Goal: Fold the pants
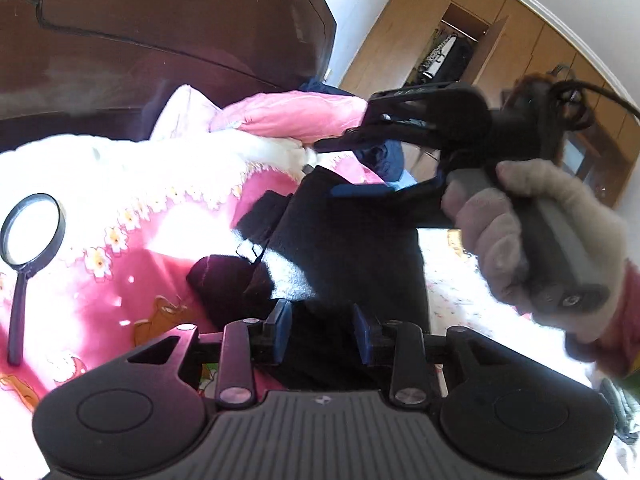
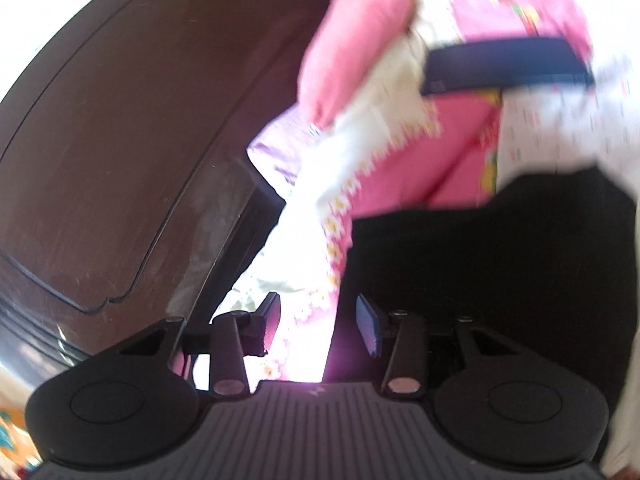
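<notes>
pants (image 1: pixel 352 240) on bedspread (image 1: pixel 120 280), headboard (image 1: pixel 160 20) behind

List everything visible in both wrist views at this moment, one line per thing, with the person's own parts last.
pants: one, black, lying on the bedding in front of both grippers
bedding: one spread, pink and white with flower trim, under the pants
magnifying glass: one, black frame, on the bedding at far left of the left wrist view
headboard: one, dark brown wood, behind the bedding
wardrobe: one, light wood, one door open, clothes hanging inside, far wall
left gripper: one, black with blue pads, jaws apart, black cloth between them
right gripper: one, black with blue pads, jaws apart over the bedding's edge
hand: one, beige glove, holding the right gripper's handle
</notes>
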